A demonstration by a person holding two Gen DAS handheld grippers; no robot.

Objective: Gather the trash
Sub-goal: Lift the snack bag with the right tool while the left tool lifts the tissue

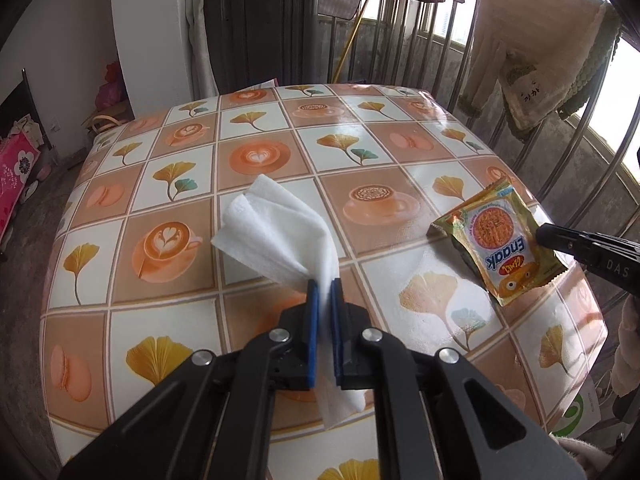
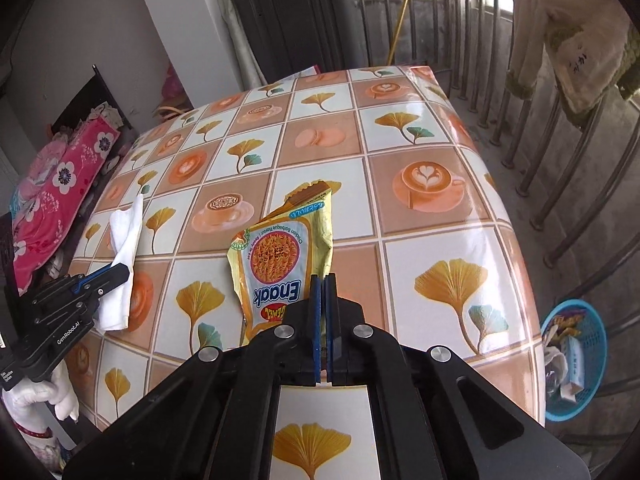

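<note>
My left gripper (image 1: 325, 282) is shut on a white tissue (image 1: 276, 228), which sticks up and forward from the blue pads above the tablecloth (image 1: 168, 320). It also shows in the right wrist view, where the left gripper (image 2: 120, 270) holds the tissue (image 2: 126, 236). My right gripper (image 2: 323, 278) is shut on the edge of a yellow Enaak snack wrapper (image 2: 280, 256), lifted a little off the table. In the left wrist view the wrapper (image 1: 500, 240) sits at the table's right with the right gripper's fingers (image 1: 560, 238) on it.
A blue plastic basket (image 2: 576, 360) holding trash stands on the floor by the table's right side. Metal railings (image 2: 560, 152) run along the right with a towel (image 1: 532, 60) hung on them. A dark chair back (image 1: 260, 28) stands behind the table. Pink bedding (image 2: 60, 188) lies left.
</note>
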